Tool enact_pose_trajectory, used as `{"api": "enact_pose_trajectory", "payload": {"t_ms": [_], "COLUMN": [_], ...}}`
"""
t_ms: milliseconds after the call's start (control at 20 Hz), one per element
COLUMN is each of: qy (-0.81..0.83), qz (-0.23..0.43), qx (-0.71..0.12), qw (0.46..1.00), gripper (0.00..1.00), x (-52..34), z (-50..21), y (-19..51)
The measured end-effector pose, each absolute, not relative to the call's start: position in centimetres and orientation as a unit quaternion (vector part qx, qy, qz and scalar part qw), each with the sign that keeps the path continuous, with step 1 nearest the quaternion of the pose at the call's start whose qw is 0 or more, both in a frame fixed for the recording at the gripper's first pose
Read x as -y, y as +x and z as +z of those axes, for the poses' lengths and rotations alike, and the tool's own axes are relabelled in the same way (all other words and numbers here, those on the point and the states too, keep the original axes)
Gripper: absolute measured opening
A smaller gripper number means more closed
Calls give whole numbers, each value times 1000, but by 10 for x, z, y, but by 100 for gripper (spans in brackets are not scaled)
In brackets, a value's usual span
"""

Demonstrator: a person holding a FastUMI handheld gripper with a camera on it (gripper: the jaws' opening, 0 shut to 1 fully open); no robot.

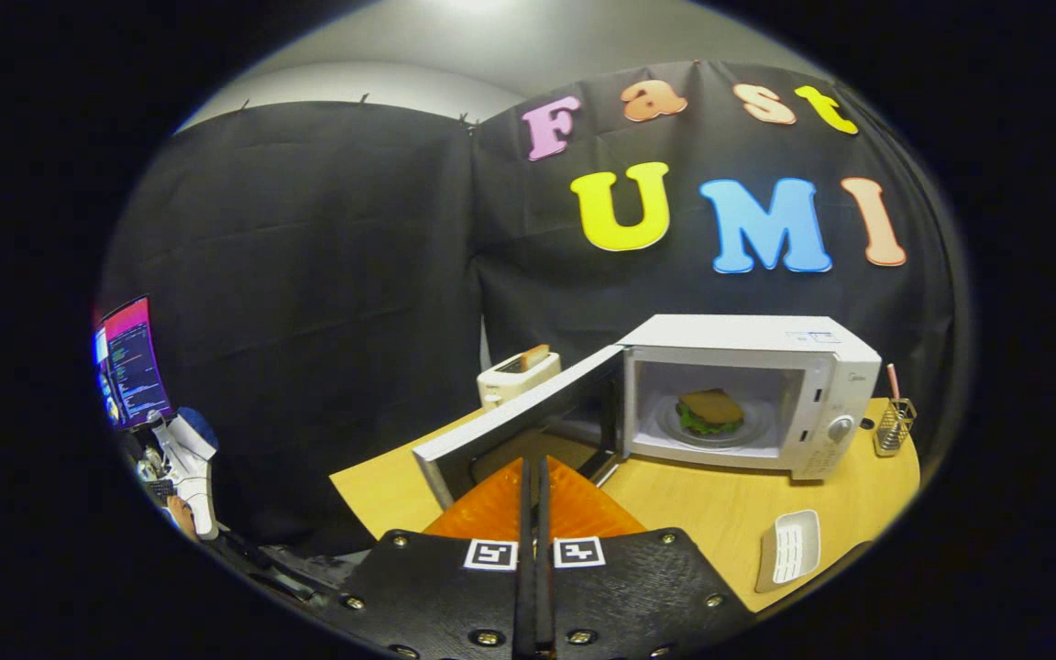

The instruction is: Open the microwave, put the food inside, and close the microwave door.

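1. Black cloth is forming the booth wall behind a wooden counter (730, 522) that is carrying the equipment.
2. A white microwave (794, 367) is standing on the counter at 1 o'clock from the gripper (533, 477), beyond the fingertips.
3. The microwave door (519, 417) is hanging open, swung out toward the gripper, with its free edge lying just ahead of the fingers at 12 o'clock.
4. The food, a sandwich (709, 411) with green filling, is resting on a plate (757, 423) inside the microwave cavity.
5. The gripper's jaws are standing closed together, with only a thin slit showing between the two fingers and nothing held between them.
6. The fingertips are sitting near the lower edge of the open door; whether they are touching it cannot be told.
7. A white toaster (517, 376) with a slice standing in its slot is sitting at 12 o'clock, behind the open door.
8. A wire holder (895, 426) is standing at 3 o'clock of the microwave, just beside it.
9. A white tray (789, 547) is lying on the counter at 3 o'clock of the gripper, near the counter edge.
10. A lit monitor (129, 362) is glowing at 9 o'clock, well apart from the counter.
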State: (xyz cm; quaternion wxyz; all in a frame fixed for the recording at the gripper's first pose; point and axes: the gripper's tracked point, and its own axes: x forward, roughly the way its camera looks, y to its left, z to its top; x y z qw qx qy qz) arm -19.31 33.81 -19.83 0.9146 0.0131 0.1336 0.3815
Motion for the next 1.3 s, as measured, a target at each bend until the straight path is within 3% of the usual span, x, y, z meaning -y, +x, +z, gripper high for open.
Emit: {"api": "enact_pose_trajectory", "payload": {"t_ms": [250,550,950,1300], "qy": [-6,-11,24,3], "qz": [457,487,444,425], "qx": [-125,-140,-170,-166], "qw": [881,862,879,890], "gripper": [0,0,0,0], "x": [-389,-453,-477,-422], "z": [-201,-225,-254,-252], "y": [-227,-240,-206,-205]}}
